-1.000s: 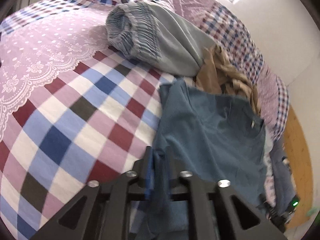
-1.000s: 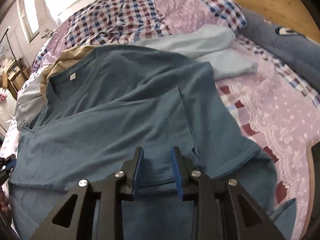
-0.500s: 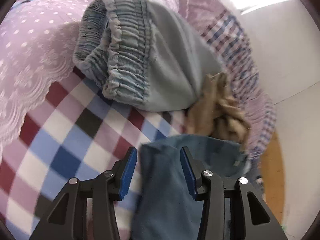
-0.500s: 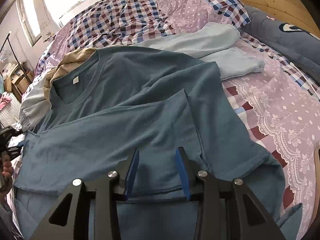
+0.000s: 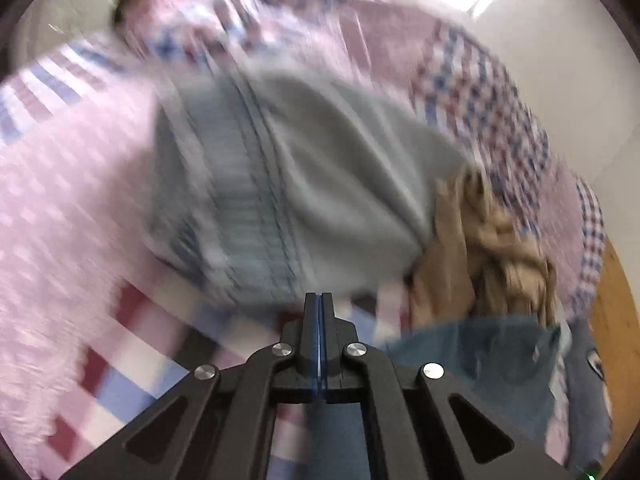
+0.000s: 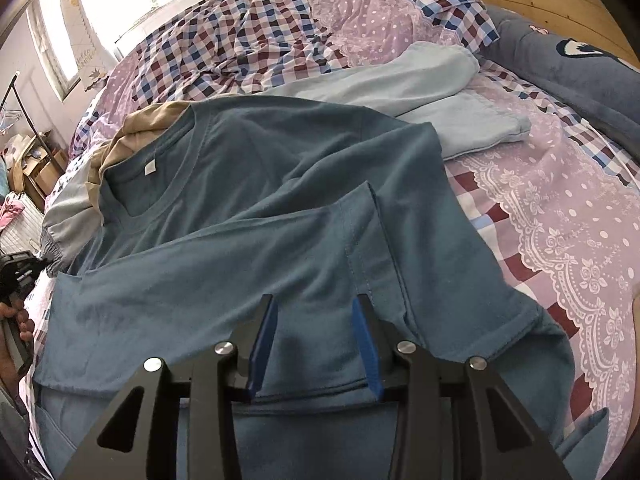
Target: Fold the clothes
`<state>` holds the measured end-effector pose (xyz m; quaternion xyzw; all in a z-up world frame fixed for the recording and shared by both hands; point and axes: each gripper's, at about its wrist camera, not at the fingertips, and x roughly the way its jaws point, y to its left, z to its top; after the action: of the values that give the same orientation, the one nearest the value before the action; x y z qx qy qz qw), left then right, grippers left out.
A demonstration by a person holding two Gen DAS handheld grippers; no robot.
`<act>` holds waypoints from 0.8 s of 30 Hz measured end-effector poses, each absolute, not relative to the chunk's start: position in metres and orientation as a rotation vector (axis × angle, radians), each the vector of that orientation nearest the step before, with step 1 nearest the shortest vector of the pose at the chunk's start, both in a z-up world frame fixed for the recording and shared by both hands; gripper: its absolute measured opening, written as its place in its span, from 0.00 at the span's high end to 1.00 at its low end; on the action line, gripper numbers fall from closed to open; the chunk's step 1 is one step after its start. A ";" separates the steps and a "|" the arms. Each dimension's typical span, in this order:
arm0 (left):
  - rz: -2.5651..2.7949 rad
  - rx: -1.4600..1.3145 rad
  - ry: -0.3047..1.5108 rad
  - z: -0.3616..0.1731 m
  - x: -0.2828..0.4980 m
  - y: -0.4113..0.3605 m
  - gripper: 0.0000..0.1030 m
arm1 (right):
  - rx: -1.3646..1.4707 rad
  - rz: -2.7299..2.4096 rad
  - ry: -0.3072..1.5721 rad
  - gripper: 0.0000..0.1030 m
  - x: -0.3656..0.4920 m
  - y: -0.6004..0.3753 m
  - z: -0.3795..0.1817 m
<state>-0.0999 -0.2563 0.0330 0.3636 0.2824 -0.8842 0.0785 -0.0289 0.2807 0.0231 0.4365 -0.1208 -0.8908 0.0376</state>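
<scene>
Teal t-shirt (image 6: 248, 248) spread flat mid-bed, sleeve folded across chest; right gripper (image 6: 314, 344) jaws apart over its hem, nothing pinched; left gripper (image 5: 319, 320) fully closed, empty, near bed's (image 6: 560, 208) side edge.

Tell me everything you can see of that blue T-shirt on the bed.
The T-shirt is dull teal, soft knit, with a round collar and a small white tag inside. It lies flat on the bedspread, one sleeve folded across the body. Its collar overlaps a tan garment; the right gripper is over its hem, fingers apart.
</scene>
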 end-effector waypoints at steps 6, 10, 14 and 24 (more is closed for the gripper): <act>-2.699 1.334 0.895 0.015 -0.115 -0.252 1.00 | 1.340 -2.732 -0.380 0.59 -0.029 0.281 0.023; -2.768 1.459 0.795 0.017 -0.127 -0.229 0.86 | 1.341 -2.730 -0.391 0.59 -0.029 0.282 0.023; -2.801 1.613 0.617 0.014 -0.147 -0.200 0.78 | 1.341 -2.728 -0.397 0.59 -0.029 0.282 0.024; -2.758 1.468 0.311 0.015 -0.164 -0.175 0.99 | 1.343 -2.723 -0.421 0.59 -0.032 0.284 0.024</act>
<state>-0.1635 -0.1747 0.0148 0.4676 0.0991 -0.8784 0.0008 -0.0315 0.2836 0.0237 0.4379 -0.1374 -0.8876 0.0382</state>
